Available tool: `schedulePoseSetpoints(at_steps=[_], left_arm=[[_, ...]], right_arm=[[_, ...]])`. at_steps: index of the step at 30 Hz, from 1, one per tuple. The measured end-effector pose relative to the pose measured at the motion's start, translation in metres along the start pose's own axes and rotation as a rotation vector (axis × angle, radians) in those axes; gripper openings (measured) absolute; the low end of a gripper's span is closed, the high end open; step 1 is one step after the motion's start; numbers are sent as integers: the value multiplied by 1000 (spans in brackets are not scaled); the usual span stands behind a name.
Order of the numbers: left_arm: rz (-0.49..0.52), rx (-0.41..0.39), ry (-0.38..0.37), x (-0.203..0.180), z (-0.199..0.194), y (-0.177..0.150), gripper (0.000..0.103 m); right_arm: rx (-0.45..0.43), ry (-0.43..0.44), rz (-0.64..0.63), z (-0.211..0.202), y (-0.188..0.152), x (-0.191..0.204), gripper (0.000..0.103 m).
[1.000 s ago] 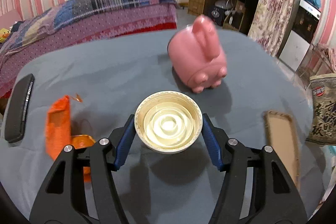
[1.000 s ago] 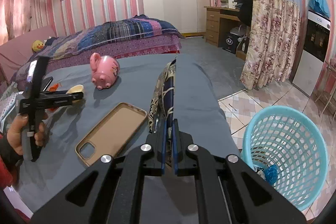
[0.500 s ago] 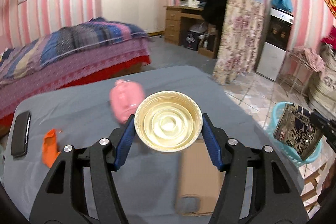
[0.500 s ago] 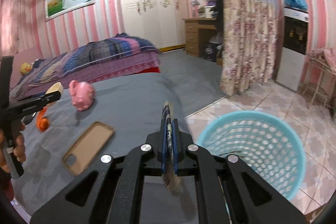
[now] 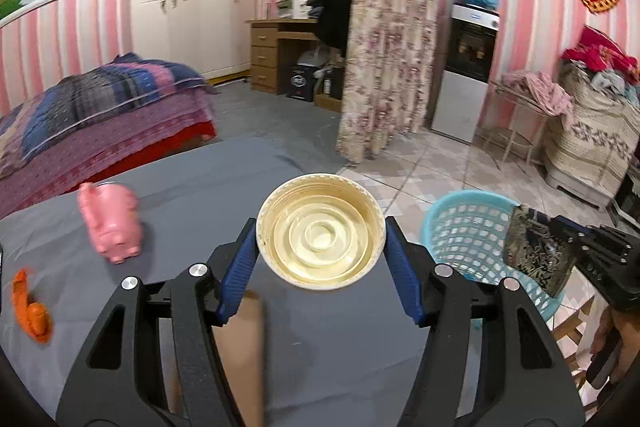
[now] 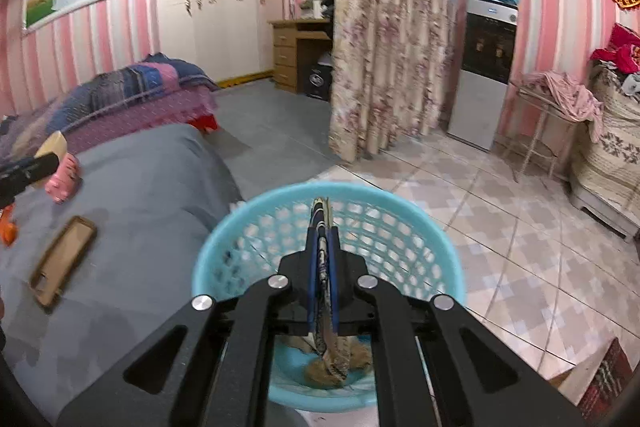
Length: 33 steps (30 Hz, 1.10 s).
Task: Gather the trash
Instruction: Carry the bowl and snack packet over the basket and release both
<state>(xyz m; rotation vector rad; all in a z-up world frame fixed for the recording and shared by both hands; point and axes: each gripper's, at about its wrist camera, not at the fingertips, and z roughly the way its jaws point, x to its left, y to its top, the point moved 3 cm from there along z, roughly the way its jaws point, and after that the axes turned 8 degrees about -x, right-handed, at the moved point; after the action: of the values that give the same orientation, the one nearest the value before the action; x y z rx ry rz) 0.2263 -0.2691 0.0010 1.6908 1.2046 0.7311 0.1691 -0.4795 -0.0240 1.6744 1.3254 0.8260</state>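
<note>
My left gripper (image 5: 320, 247) is shut on a cream round lid (image 5: 320, 233), held above the grey table (image 5: 224, 195), open side facing the camera. My right gripper (image 6: 323, 267) is shut on a flat dark patterned wrapper (image 6: 326, 315) and holds it over the blue mesh basket (image 6: 416, 227); the wrapper also shows in the left wrist view (image 5: 536, 251) beside the basket (image 5: 468, 227). Brownish trash (image 6: 312, 373) lies in the basket's bottom. An orange scrap (image 5: 30, 307) lies on the table at the left.
A pink piggy bank (image 5: 110, 223) and a tan phone case (image 6: 62, 261) sit on the table. The basket stands on tiled floor off the table's right edge. A bed (image 5: 100, 107), floral curtain (image 5: 384, 67) and desk (image 5: 280, 55) stand behind.
Both grippers have swung right toward the basket. The right gripper with the wrapper has moved from above the table to over the basket. The left one has risen with the lid.
</note>
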Motion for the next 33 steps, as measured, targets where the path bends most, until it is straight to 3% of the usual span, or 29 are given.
schedulePoseSetpoints(at_steps=[9,22,29,31,33], left_arm=[[37,58,-87,-54,36,-16,61],[115,112,-193,-121,85,-36,61],[120,120,-223,-136,100,-33,61],[134,119,-209,-137,102,-32,82],[139,85,-167,-131,100,-27,88]], right_arm=[[41,-75,7,11,-9,-30,5],[53,-57,97,23,-18,-57,5],[36,-58,117,20,-19,-59,5],[37,-60,116,21,-20,-58,5],[38,-58,116,22,-20,-58,5]])
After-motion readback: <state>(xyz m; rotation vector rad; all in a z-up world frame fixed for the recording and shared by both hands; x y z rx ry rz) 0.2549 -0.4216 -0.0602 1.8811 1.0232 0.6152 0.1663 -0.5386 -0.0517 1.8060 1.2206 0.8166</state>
